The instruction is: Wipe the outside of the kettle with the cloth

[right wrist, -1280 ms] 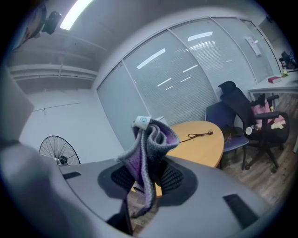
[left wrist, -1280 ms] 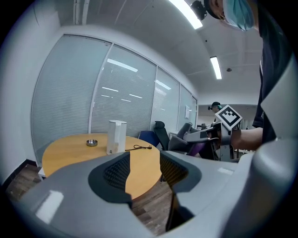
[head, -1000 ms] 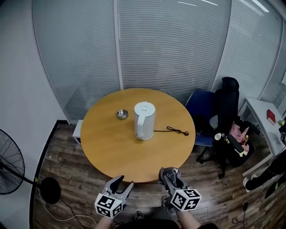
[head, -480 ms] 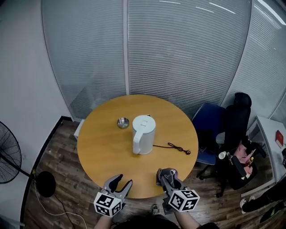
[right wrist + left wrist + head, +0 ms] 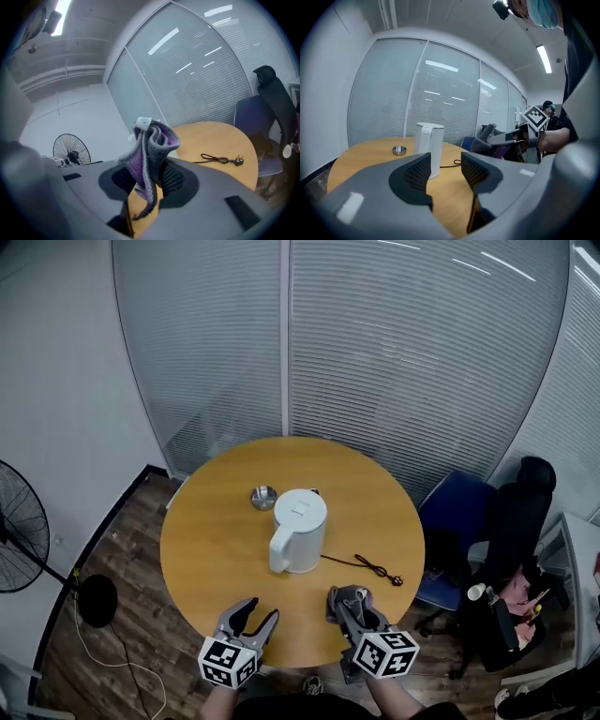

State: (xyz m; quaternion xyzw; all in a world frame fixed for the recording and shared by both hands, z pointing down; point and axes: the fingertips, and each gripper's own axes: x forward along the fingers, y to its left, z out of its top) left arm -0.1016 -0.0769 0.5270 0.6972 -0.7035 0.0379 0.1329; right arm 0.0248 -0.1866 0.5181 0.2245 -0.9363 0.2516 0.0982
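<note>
Left tool (image 5: 261, 611) and right tool (image 5: 355, 613), gripping cloth (image 5: 345, 595), have neared kettle (image 5: 300, 531).

Both tools I work with are cast in the same matte grey. My left gripper (image 5: 260, 611) ends in two curved, tapering jaws. Behind them, at the rear of the claw, sits a marker cube (image 5: 228, 664) with black-and-white square patterns on white faces. My right gripper (image 5: 349, 602) is its twin, with its own cube (image 5: 385, 653) behind the claw. In the left gripper view, the inner face of each jaw carries a black pad (image 5: 420, 171) with a fine cross-hatched grip texture. A small pale rectangular patch (image 5: 348, 207) marks the grey shell outboard of each jaw. I wear a dark top (image 5: 295, 708).
</note>
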